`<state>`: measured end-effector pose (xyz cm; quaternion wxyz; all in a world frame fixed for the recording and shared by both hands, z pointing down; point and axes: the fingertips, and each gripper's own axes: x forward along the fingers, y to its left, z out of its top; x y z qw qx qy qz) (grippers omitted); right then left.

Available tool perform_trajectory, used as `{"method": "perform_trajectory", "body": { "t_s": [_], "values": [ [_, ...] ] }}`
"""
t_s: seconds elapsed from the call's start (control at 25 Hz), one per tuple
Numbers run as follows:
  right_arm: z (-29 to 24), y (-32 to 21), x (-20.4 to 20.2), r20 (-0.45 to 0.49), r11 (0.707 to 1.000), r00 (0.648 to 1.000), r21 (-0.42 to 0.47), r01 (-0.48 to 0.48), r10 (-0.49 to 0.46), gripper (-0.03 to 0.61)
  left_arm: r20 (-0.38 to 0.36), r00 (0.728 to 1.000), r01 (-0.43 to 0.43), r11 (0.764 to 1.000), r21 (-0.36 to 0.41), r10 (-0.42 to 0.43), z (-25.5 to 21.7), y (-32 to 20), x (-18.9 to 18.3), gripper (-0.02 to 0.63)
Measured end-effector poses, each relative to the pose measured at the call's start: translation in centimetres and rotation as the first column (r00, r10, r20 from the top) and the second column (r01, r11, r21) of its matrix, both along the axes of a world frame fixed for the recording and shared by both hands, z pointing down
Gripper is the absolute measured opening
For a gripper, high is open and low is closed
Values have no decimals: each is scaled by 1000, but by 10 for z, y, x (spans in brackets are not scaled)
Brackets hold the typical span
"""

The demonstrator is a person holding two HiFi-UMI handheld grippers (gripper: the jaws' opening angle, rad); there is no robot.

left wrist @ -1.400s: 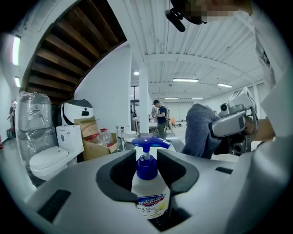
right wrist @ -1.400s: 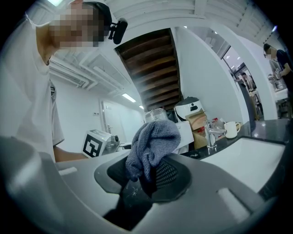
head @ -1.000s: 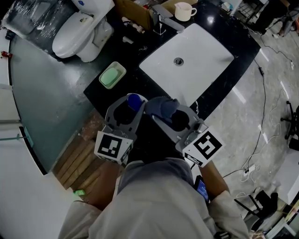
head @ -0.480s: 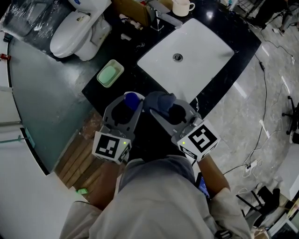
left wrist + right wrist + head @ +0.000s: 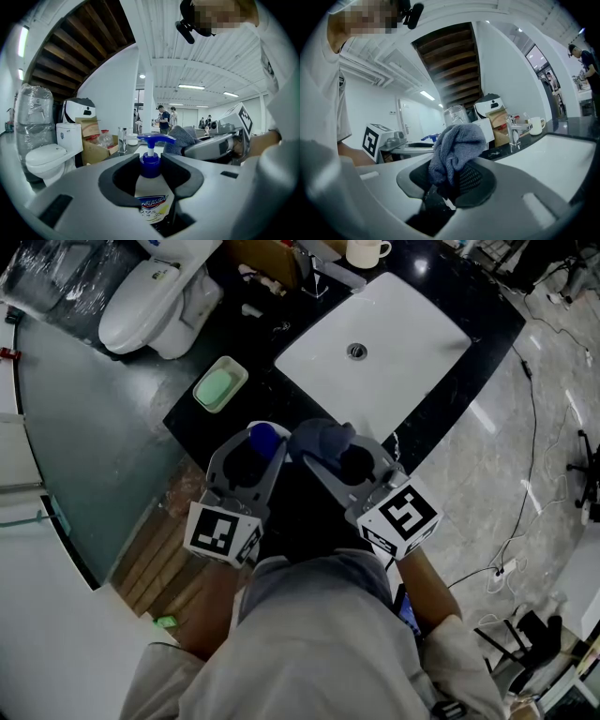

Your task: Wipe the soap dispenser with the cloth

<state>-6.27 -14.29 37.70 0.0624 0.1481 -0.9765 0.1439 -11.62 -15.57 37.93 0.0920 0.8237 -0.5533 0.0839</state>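
Dispenser [image 5: 152,204] clamped upright in left claw [image 5: 151,163] | cloth [image 5: 457,143] bunched, clamped in right claw [image 5: 445,182] | cloth just beside pump [image 5: 154,138], over bench [image 5: 262,401]

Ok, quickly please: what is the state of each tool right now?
The left tool is closed on the soap dispenser.
The right tool is closed on the cloth.

bright, even indoor light from ceiling strips [image 5: 190,86]; glare streaks the glossy floor [image 5: 487,432] at right. both gripper views bend strongly at dark rounded edges.
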Motion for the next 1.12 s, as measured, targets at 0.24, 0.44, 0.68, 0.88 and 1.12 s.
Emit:
{"method": "perform_trajectory", "body": {
  "t_s": [0.24,0.44,0.68,0.88,1.12],
  "values": [
    [5,-2,3,-4,1000,1000,-16,-18,18,101,6,1000,-4,1000,0,4,0,1,0,137],
    [11,-4,5,-13,999,999,-22,-37,36,100,5,1000,-7,1000,3,7,1,0,0,137],
    [18,-6,6,-25,998,999,-37,-46,45,101,4,1000,-7,1000,-1,7,1,0,0,137],
    [24,-8,6,-39,997,997,-50,-62,61,101,1,1000,-4,1000,3,4,1,0,0,137],
    [37,-9,6,-69,995,995,-73,-73,68,101,-2,1000,-3,1000,6,3,2,1,-1,137]
  ]
}}
